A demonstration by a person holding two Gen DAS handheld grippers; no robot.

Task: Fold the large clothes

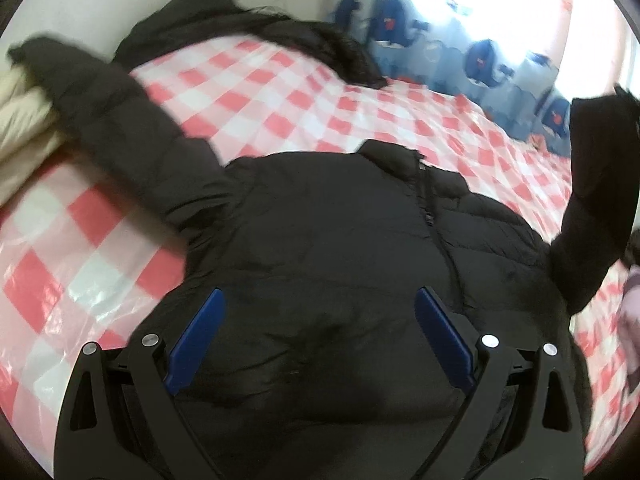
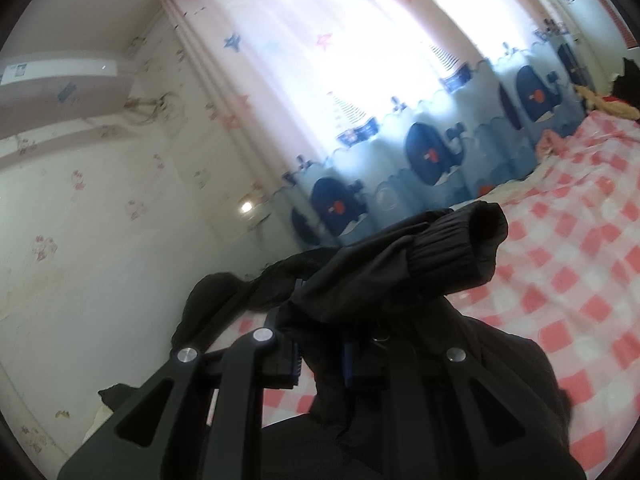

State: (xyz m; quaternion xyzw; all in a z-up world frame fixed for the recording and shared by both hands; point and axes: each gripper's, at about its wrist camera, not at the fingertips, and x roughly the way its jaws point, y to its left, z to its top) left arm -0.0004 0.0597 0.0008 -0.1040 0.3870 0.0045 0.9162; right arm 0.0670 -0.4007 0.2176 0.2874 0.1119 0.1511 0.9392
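folding has started on the black puffer jacket [image 1: 340, 248], which lies front up, zip closed, across the bed [image 1: 280, 92] with its pink-and-white checked plastic cover; its hem is at the near edge and its collar points toward the whale-print curtain [image 2: 400, 152] along the far side. one sleeve [image 1: 120, 120] lies stretched out flat toward the left edge, its cuff near a cream quilt [image 1: 20, 120]. the other sleeve [image 2: 420, 256] is off the bed, raised in the air at the right side.

the right gripper [image 2: 320, 356] is clamped nearly fully closed on that raised sleeve just behind the ribbed cuff, with the fabric bunched between its blue pads. the left gripper [image 1: 316, 336] hovers over the lower body of the jacket, jaws wide apart, holding nothing.

risks from here, as i judge them: the slick, puffy fabric is pinched only by a small bunch, so a quick swing across could pull it out of the pads and drop the sleeve short of the chest. with nothing pinning the body, dragging the sleeve could also slide the whole jacket over the glossy cover and skew the fold. a second dark garment [image 1: 248, 20] lies near the far left corner, well apart.
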